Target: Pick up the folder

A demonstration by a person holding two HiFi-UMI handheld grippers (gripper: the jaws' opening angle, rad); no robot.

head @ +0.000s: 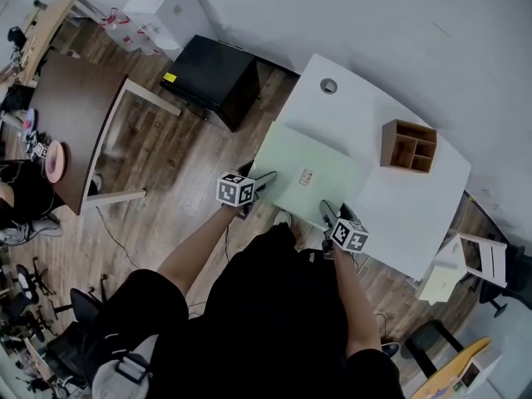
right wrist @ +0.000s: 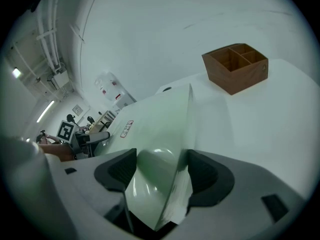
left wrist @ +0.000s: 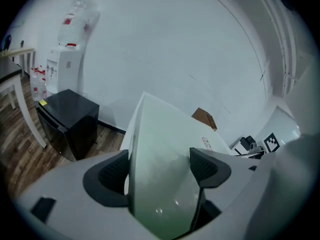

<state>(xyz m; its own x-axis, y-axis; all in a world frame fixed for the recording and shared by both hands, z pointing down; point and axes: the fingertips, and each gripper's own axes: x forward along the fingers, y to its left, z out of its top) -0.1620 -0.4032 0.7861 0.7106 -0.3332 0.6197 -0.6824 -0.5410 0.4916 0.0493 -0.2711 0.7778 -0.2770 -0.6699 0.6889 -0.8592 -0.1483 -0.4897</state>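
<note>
A pale green folder (head: 316,169) lies on the white table (head: 407,210), its near edge at the table's front. My left gripper (head: 264,179) is at the folder's near left corner, my right gripper (head: 332,214) at its near right corner. In the left gripper view the folder (left wrist: 165,154) runs edge-on between the wide-spread jaws of the left gripper (left wrist: 160,166). The right gripper view shows the same: the folder (right wrist: 155,129) sits in the gap of the right gripper (right wrist: 157,171), whose jaws stand wide. I see neither pair of pads pressing on it.
A wooden desk organiser (head: 409,146) stands on the table behind the folder to the right. A cable grommet (head: 329,86) is at the table's far edge. A black cabinet (head: 208,77) sits on the floor left of the table, with a brown table (head: 71,115) further left.
</note>
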